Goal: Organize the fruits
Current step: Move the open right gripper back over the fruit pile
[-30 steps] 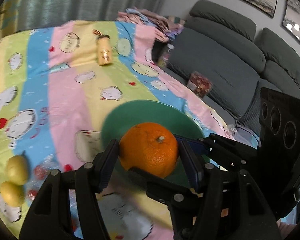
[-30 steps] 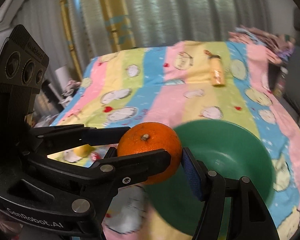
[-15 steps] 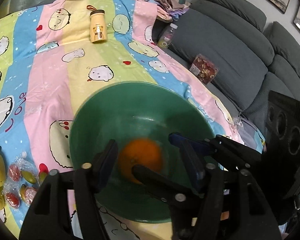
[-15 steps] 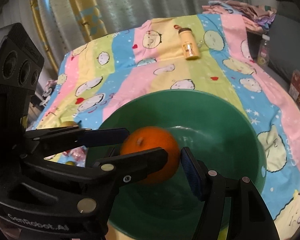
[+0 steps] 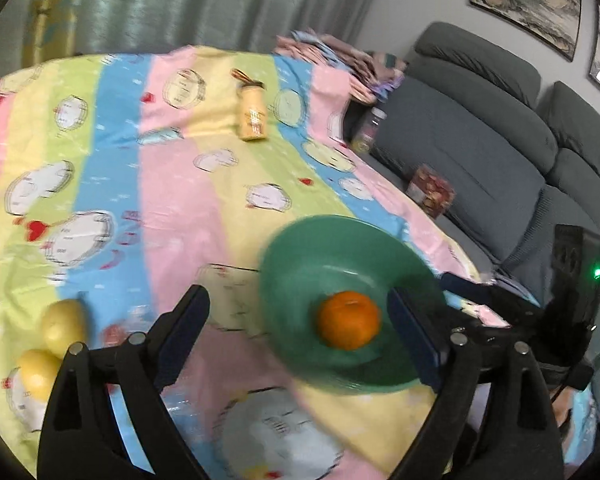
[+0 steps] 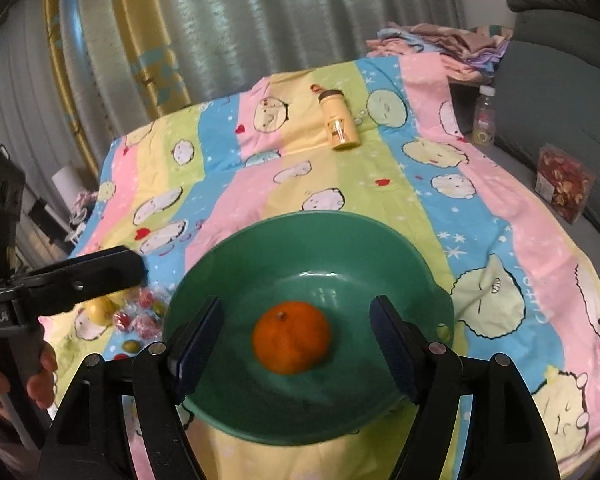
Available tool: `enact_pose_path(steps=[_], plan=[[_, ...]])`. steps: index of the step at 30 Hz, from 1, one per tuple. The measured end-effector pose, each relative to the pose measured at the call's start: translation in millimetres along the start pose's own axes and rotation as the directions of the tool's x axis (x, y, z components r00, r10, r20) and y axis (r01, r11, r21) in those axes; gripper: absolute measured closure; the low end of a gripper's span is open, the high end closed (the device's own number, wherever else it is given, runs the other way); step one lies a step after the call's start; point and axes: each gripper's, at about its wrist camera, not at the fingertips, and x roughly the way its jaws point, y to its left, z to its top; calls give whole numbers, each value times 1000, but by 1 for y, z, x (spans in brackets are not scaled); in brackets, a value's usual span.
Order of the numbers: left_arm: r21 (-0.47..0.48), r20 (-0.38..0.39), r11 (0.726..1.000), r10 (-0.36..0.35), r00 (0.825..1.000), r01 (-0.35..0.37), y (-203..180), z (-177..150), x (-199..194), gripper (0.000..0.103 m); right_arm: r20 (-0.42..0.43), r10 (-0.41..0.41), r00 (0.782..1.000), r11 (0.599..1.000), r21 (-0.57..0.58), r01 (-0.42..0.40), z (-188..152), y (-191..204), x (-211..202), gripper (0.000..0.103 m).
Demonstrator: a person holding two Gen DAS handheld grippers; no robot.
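right wrist view: the orange (image 6: pixel 291 337) lies loose on the floor of the green bowl (image 6: pixel 236 248), touching neither gripper. the bowl stands on the striped cartoon cloth (image 6: pixel 228 184) of the desk, near its front edge, and its sloped wall should keep round fruit from rolling off. the right gripper (image 6: pixel 300 340) hangs over the bowl with the orange framed between its fingers (image 6: pixel 198 338), but they are spread wide and clear of the peel on both sides; its jaws have just been opening. it is tilted downward toward the bowl, which suits a release from just above.

left wrist view: the left gripper (image 5: pixel 298 320) also has its fingers (image 5: pixel 184 320) spread apart, having just been opening, with nothing pinched. it points down at a slant, offset to one side of the bowl, so one finger stands over bare cloth. in the right wrist view it appears at the left edge, gripped by a hand (image 6: pixel 40 372).

remaining fruit: two yellow fruits (image 5: pixel 62 328) lie touching each other on the cloth, well apart from the bowl, next to a scatter of small red and green pieces (image 6: pixel 138 322) under clear wrap. judged from this layout, one fruit is sorted and the rest await. a yellow bottle (image 6: pixel 339 126) lies on its side at the far end.
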Motion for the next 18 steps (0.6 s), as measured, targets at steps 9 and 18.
enact_pose_path(steps=[9, 18], plan=[[-155, 100, 973, 186, 978, -169, 79, -20, -73, 2, 9, 71, 997, 994, -82, -70, -4, 38, -5, 26], [-292, 77, 928, 264, 962, -231, 129, -58, -103, 2, -46, 144, 989, 971, -189, -150, -16, 88, 5, 26]])
